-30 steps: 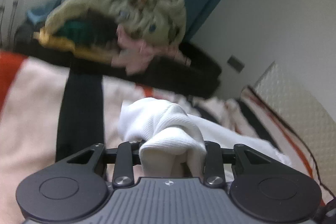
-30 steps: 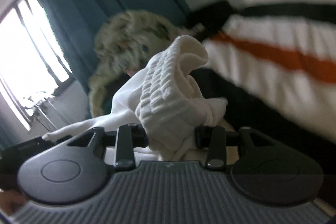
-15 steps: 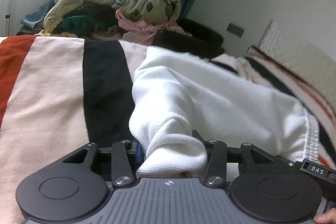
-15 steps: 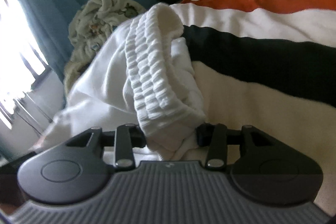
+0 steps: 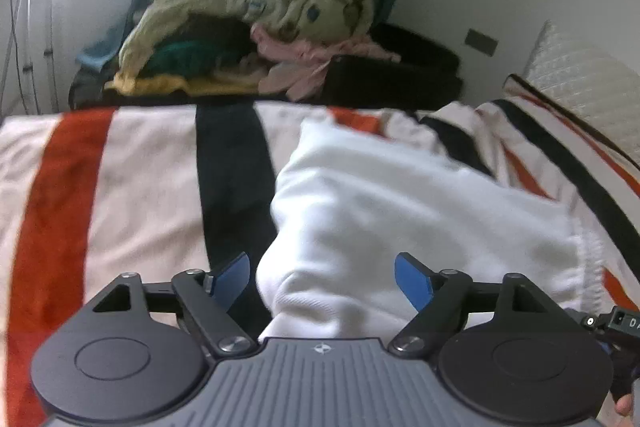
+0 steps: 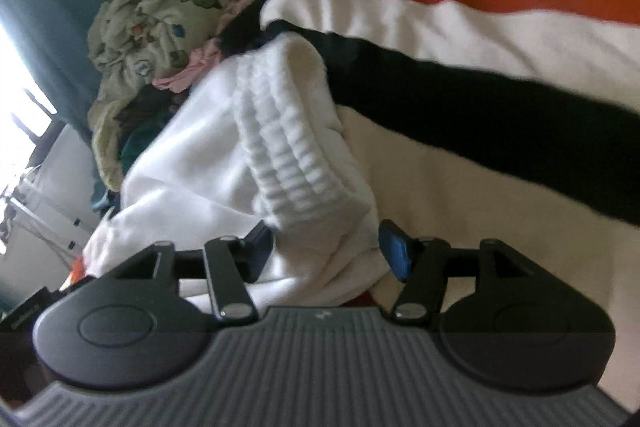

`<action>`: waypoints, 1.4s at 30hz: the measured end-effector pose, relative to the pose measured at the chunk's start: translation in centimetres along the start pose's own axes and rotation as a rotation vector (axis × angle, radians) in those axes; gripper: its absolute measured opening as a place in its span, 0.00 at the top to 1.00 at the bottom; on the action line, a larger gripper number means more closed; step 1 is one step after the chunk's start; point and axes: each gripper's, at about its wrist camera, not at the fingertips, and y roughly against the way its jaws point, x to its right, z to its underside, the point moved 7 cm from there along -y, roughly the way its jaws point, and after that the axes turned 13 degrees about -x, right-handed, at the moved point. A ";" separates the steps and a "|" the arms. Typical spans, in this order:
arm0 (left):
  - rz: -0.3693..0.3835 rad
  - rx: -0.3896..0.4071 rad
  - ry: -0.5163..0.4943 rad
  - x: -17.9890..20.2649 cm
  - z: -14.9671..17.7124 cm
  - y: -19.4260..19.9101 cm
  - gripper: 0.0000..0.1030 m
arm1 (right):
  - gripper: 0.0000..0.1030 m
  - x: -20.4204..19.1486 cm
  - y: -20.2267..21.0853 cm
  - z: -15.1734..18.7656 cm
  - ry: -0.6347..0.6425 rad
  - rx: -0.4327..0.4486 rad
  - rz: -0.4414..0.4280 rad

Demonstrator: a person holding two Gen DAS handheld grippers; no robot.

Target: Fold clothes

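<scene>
Both claws are letting go; the left claw [image 5: 322,277] is spreading clear of the white garment [image 5: 420,211] lying between its pads on the striped bed [image 5: 132,187]; the right claw [image 6: 326,247] is opening, ribbed cuff [image 6: 288,155] bunching just ahead. That cuff is looking ready to spring the fold open, or snag a withdrawing pad.

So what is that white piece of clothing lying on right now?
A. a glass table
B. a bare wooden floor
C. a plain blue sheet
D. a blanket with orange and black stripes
D: the white garment lies on a cream blanket with orange and black stripes, seen under it in both views, while the pile of other clothes sits behind.
</scene>
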 end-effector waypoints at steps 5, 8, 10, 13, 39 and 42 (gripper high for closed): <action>0.002 0.054 -0.075 3.4 -0.8 6.2 0.19 | 0.16 -3.4 5.3 -0.9 0.119 0.081 0.010; -0.017 0.097 -0.114 5.5 -1.7 10.6 0.18 | 0.10 -5.6 8.9 -1.3 0.158 0.129 0.019; -0.020 0.124 -0.129 6.7 -2.1 13.9 0.10 | 0.10 -6.9 11.1 -1.5 0.172 0.132 0.012; -0.024 0.169 -0.152 8.1 -2.3 18.6 0.04 | 0.10 -8.5 14.7 -1.6 0.185 0.150 -0.008; -0.052 0.345 -0.219 8.3 13.7 43.5 0.00 | 0.00 -13.6 32.8 14.0 0.538 0.357 -0.010; -0.077 0.373 -0.208 7.5 14.7 44.5 0.00 | 0.00 -13.9 32.6 15.6 0.548 0.369 0.020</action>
